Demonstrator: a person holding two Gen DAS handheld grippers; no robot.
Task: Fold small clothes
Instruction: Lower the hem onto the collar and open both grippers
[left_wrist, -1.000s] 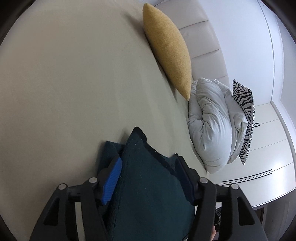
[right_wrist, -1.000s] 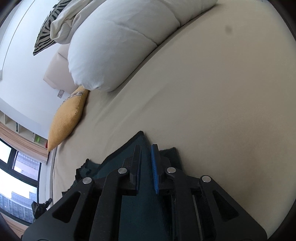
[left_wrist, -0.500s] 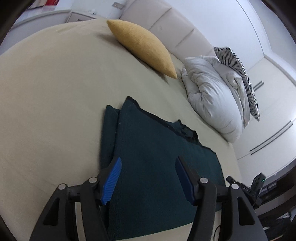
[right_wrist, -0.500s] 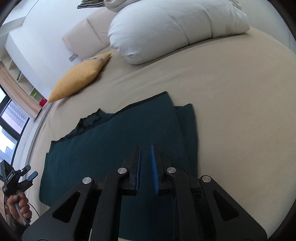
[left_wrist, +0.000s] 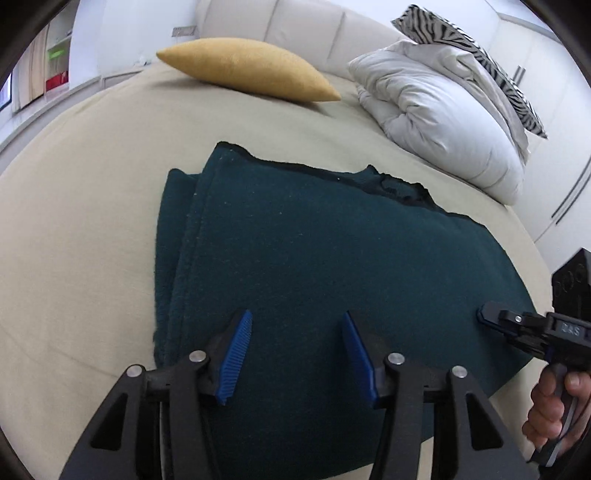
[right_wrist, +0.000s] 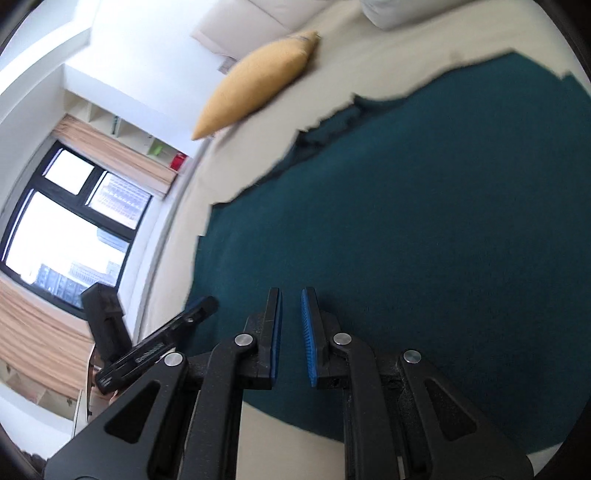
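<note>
While the dark green cloth (left_wrist: 332, 280) lies flat on the bed (left_wrist: 74, 229), both tools hang over its near edge and hold nothing; the cloth is spread in the middle of the bed, with its far edge toward the yellow pillow (left_wrist: 247, 74) and the white duvet (left_wrist: 443, 110); on its left side one strip is already folded over, so you can see two layers there.

The left tool (left_wrist: 295, 343) has its blue pads apart and they are closing; only the flat cloth shows between them, and the pads do not press on it; the right tool (right_wrist: 291, 332) has its pads close together with a thin gap, and no cloth is pinched in that gap; in the left view the right tool (left_wrist: 487, 317) sits at the right near corner of the cloth, with a hand (left_wrist: 554, 410) on its handle.

I think one fold has just been laid down, and the next fold has not begun; the cloth is still big, so it needs folding again.

For the next move, each tool should go to a corner or an edge, open a bit, and pinch just the cloth and not the bed sheet; then both should lift together and carry that edge over to the other side, so the edges line up; if only one side lifts, the cloth may go crooked.
</note>
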